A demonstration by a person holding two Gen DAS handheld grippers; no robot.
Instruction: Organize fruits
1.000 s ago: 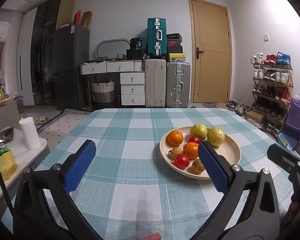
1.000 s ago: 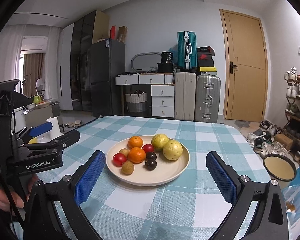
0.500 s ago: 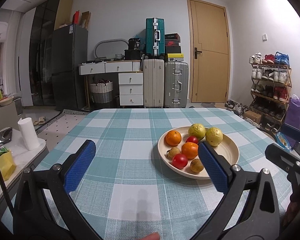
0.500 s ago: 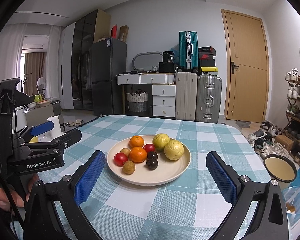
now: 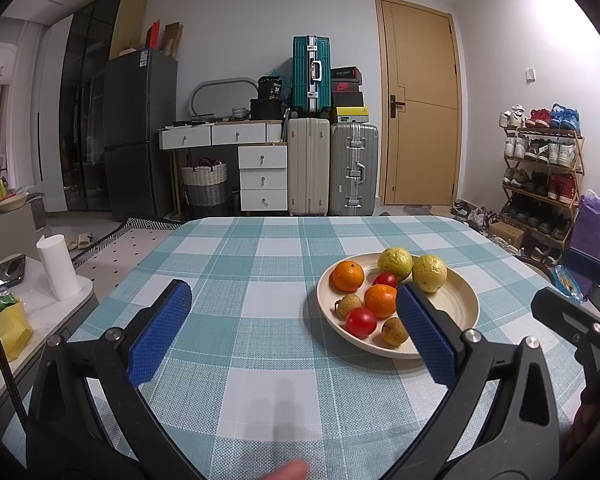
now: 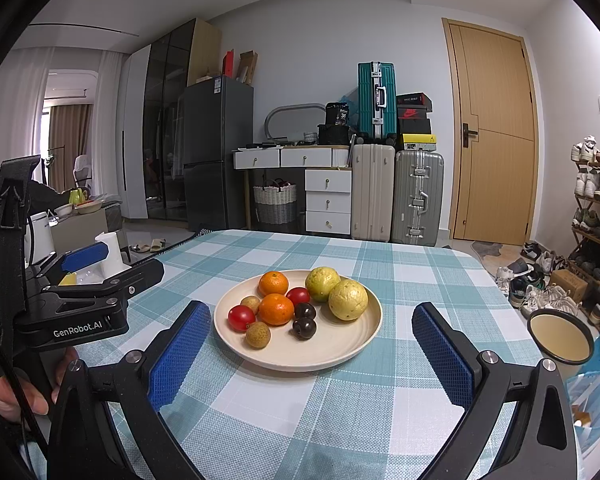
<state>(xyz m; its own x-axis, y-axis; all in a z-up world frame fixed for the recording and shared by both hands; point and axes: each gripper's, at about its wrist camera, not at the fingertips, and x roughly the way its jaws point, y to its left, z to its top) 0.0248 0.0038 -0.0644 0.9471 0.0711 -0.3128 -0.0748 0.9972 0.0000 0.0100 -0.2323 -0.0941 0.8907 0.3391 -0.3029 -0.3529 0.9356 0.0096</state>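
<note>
You see a round cream plate [image 6: 340, 354] on the teal-and-white checked tablecloth [image 6: 380, 408]. On it lie two orange mandarins [image 6: 276, 309], two red tomatoes [image 6: 241, 317], two yellow-green guavas [image 6: 348, 299] and two dark purple plums [image 6: 304, 327].

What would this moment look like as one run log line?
left gripper: open, empty | right gripper: open, empty | plate: on table, holds all fruit | step: no fruit picked yet

A tabletop [image 6: 400, 264] under a teal-and-white checked cloth [image 6: 340, 408]; a cream plate [image 6: 340, 348] of fruit sits near its middle; at the right edge a small round dish [image 6: 560, 338] with a dark rim; just beside that, a clear snack packet [image 6: 592, 392].
</note>
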